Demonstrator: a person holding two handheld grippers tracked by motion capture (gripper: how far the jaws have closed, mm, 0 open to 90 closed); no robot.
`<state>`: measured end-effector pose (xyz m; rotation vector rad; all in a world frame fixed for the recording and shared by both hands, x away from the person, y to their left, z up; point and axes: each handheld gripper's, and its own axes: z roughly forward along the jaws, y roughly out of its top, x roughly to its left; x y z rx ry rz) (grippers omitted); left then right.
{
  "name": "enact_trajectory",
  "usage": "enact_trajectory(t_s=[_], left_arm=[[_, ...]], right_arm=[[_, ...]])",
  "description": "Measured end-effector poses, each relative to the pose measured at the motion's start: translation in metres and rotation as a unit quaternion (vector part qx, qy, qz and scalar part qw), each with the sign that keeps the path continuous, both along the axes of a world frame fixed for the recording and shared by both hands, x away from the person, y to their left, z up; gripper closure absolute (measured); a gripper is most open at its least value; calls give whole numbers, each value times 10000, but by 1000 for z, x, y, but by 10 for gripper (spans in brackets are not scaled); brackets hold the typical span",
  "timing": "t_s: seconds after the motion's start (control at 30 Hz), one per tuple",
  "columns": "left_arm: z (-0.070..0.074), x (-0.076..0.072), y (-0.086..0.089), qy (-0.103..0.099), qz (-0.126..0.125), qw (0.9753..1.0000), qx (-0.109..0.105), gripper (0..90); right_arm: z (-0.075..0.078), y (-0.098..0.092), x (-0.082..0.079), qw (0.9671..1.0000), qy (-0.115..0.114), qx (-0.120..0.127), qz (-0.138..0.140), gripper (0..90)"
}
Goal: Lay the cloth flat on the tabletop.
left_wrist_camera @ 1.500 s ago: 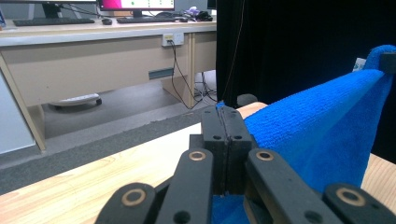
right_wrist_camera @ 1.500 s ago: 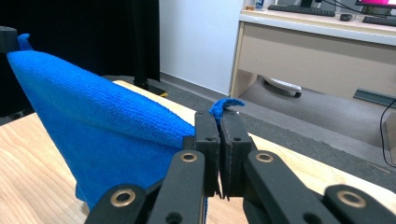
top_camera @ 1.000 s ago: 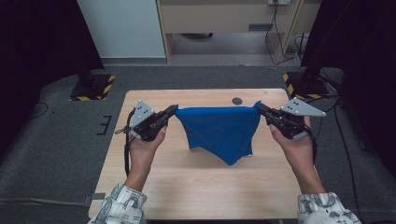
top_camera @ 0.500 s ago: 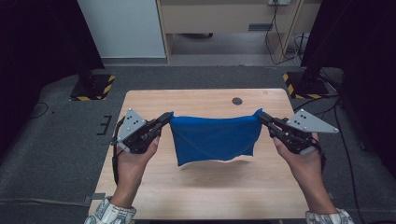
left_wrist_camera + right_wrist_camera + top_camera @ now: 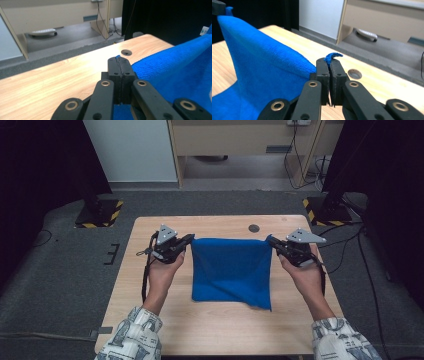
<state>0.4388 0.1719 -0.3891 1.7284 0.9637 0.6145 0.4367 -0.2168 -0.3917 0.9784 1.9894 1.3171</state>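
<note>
A blue cloth (image 5: 231, 270) hangs stretched between my two grippers above the wooden table (image 5: 150, 270), its top edge taut and its lower part draped down onto the tabletop. My left gripper (image 5: 190, 238) is shut on the cloth's upper left corner. In the left gripper view the jaws (image 5: 121, 65) are pressed together with the blue cloth (image 5: 180, 67) running off to the right. My right gripper (image 5: 270, 240) is shut on the upper right corner. In the right gripper view a blue tip (image 5: 332, 55) pokes out above the closed jaws, and the cloth (image 5: 262, 72) spreads to the left.
A round cable hole (image 5: 254, 228) sits in the table near its far edge, behind the cloth. Beyond the table lie grey carpet, a white panel and a wooden cabinet. Stand bases with yellow-black tape (image 5: 100, 214) flank the table.
Both grippers moved toward the person's side and slightly closer together, with the cloth held. The cloth's lower part, which swung loose, now lies flatter on the table.
</note>
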Motion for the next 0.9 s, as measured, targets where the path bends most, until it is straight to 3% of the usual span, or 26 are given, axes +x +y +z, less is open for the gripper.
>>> enact_trajectory(t_s=[0.13, 0.27, 0.63, 0.9], left_arm=[[-12, 10, -6, 85, 82, 9998, 157, 895], [-18, 18, -8, 116, 171, 9996, 177, 895], [-27, 36, -9, 241, 338, 9989, 238, 895], [-38, 62, -16, 499, 475, 9965, 462, 895]], right_arm=[[-12, 1, 10, 9999, 104, -95, -51, 876], [-22, 2, 19, 9997, 140, -159, -112, 875], [-30, 9, 38, 9992, 248, -237, -202, 875], [-39, 13, 62, 9982, 398, -283, -354, 874]])
